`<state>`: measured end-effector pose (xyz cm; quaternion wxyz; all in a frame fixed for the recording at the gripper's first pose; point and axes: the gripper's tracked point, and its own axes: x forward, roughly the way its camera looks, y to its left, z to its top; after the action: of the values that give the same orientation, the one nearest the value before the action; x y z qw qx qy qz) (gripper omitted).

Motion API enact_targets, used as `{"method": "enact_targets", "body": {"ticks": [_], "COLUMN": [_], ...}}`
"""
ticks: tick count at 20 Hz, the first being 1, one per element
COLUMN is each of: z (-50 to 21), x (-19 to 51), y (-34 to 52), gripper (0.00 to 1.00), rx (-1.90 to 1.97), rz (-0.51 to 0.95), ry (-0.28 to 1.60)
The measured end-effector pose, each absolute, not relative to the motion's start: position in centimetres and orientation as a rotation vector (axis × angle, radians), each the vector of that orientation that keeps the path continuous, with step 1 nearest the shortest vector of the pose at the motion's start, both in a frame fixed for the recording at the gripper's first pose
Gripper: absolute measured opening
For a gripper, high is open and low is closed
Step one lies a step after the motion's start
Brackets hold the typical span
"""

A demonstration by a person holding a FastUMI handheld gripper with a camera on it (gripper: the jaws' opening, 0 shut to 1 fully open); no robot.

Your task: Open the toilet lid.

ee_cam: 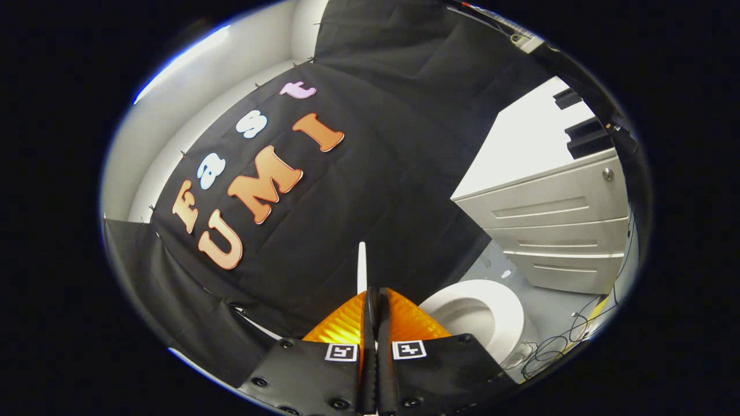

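We see the gripper with its two fingers drawn together, almost no gap between them, and a thin white edge standing straight up out of that narrow slot. That white edge looks like the toilet lid seen edge-on, raised upright against the black cloth wall; both fingers appear to press on it, one from each side, though the contact itself is hidden where the fingers meet.

We take the toilet as our landmark. Its white seat ring and open bowl lie just to the right of the fingers and a little beyond them, low on the grey floor. The lid rises at the toilet's left side, right at the fingertips, so the task's thing sits between the jaws rather than ahead of them.

Behind the toilet, further to the right, stands a white drawer cabinet with several drawer fronts and a small round lock near its top corner. Beside the toilet on the floor, towards the cabinet's foot, loose dark cables lie in loops. The black cloth wall hangs behind the toilet and spreads to its left.
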<state>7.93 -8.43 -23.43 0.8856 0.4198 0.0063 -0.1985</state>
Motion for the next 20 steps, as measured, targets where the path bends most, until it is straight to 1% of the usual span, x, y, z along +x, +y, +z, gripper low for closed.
{"method": "enact_targets", "body": {"ticks": [20], "z": [-15.9], "x": [11.6], "y": [0.0], "gripper": [0.09], "rx": [0.616], "rz": [-0.31], "ry": [0.071]}}
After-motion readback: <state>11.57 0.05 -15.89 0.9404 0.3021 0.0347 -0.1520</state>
